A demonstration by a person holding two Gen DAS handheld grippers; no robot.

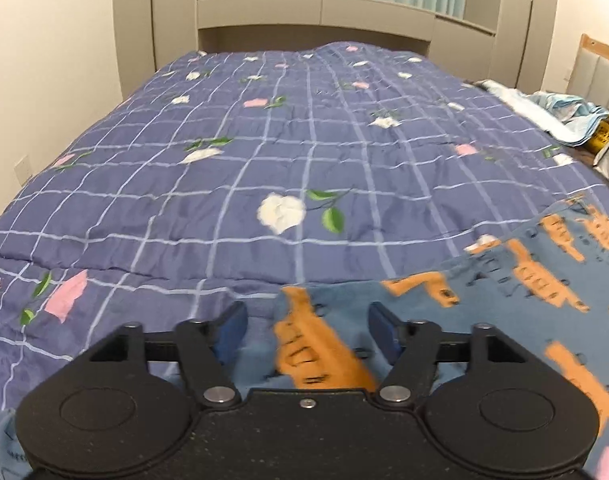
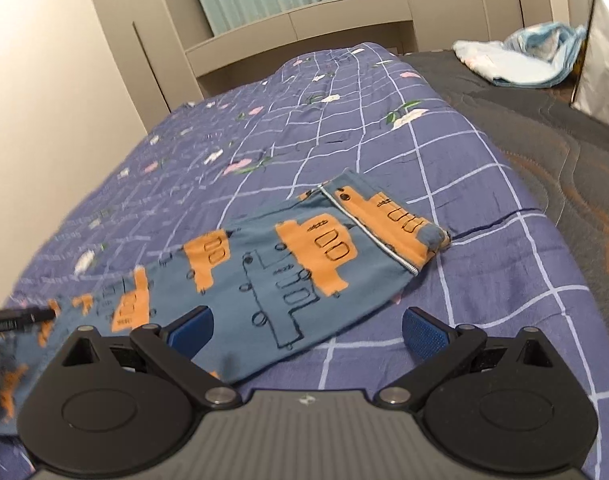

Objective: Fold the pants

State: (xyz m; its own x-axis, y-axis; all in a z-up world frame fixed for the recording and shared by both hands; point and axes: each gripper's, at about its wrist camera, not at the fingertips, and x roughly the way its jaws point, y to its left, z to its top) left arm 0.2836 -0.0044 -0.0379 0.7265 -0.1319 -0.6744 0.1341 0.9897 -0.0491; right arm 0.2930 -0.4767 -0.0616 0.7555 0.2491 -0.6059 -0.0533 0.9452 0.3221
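Blue pants (image 2: 288, 264) with orange train prints lie flat on the quilt, the waistband (image 2: 384, 220) at the far right and the legs running to the near left. My right gripper (image 2: 308, 318) hovers open over the near edge of the pants, its pads apart from the cloth. In the left wrist view the pants (image 1: 524, 280) fill the lower right. My left gripper (image 1: 306, 314) is open, with a blurred bit of the pants lying between and under its fingers, not pinched. A black tool tip (image 2: 20, 316) shows at the left edge over the leg end.
The purple checked flower quilt (image 1: 264, 140) covers the bed, with a dark grey blanket (image 2: 544, 140) along its right side. Crumpled light blue cloth (image 2: 516, 56) and a silver bag (image 2: 600, 60) sit at the far right. A shelf unit (image 1: 316, 12) stands behind the bed.
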